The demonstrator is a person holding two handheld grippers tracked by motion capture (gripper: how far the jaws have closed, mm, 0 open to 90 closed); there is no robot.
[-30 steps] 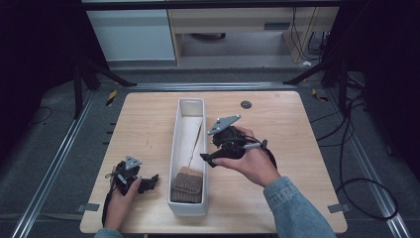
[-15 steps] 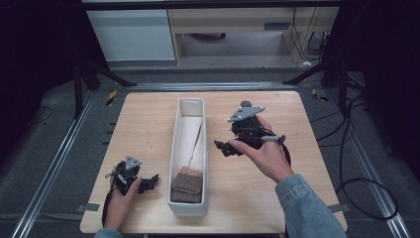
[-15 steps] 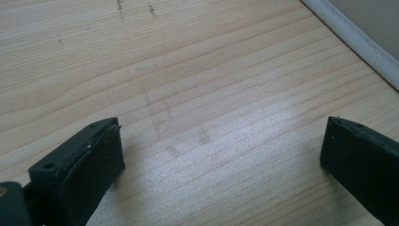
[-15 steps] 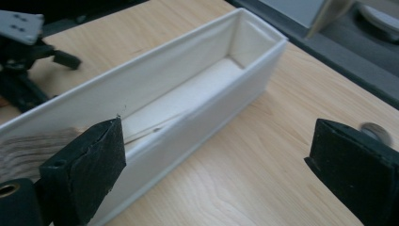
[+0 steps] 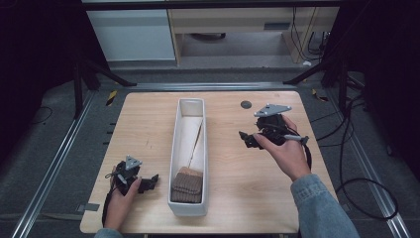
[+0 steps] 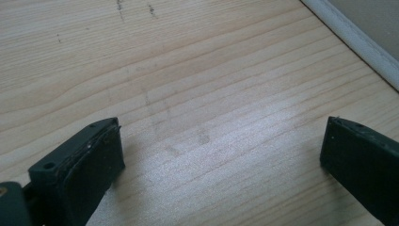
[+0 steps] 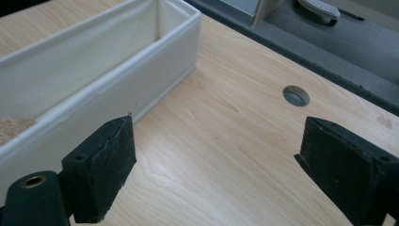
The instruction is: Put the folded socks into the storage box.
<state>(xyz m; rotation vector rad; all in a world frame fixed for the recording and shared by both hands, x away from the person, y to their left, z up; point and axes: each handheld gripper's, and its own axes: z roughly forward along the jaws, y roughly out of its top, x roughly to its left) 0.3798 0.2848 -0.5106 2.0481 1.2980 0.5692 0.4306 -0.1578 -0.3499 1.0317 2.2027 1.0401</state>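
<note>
High view: fixed overhead on the person's side, facing forward and down, far enough to take in the whole worktop [image 5: 148, 124]. Left gripper view: rides the left hand-held gripper [image 6: 221, 155], very near bare wood. Right gripper view: rides the right hand-held gripper [image 7: 214, 174], low, facing the white tray [image 7: 141, 80], shared with the high view, as is the worktop's round hole [image 7: 296, 95].

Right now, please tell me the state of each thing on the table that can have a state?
Long white fabric bin: upright, open top.
Brown ridged brush: lying inside the bin's near end.
Left claw: open, empty, low over the wooden table.
Right claw: open, empty, right of the bin.
</note>
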